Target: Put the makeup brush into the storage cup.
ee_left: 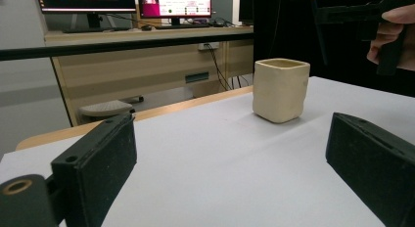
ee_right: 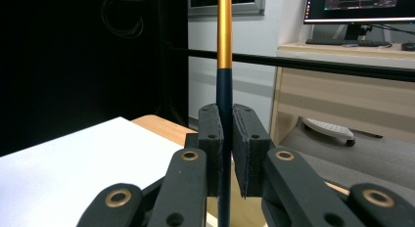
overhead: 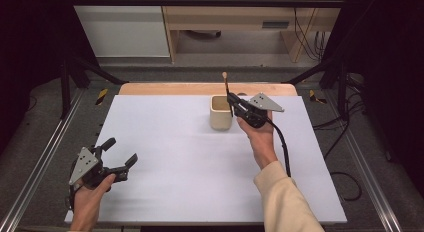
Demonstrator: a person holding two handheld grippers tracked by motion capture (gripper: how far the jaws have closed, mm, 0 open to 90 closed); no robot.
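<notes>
Right claw (overhead: 231,99): pinching an upright paintbrush (ee_right: 224,65), dark handle, gold ferrule, beside the cream square cup (overhead: 220,112) at far centre, probably for insertion; left claw (overhead: 116,154): spread, idle, near left; white tabletop (overhead: 190,162).

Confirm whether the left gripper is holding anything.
No, the left gripper has its jaws spread wide with nothing between them, well away from the cup.
</notes>
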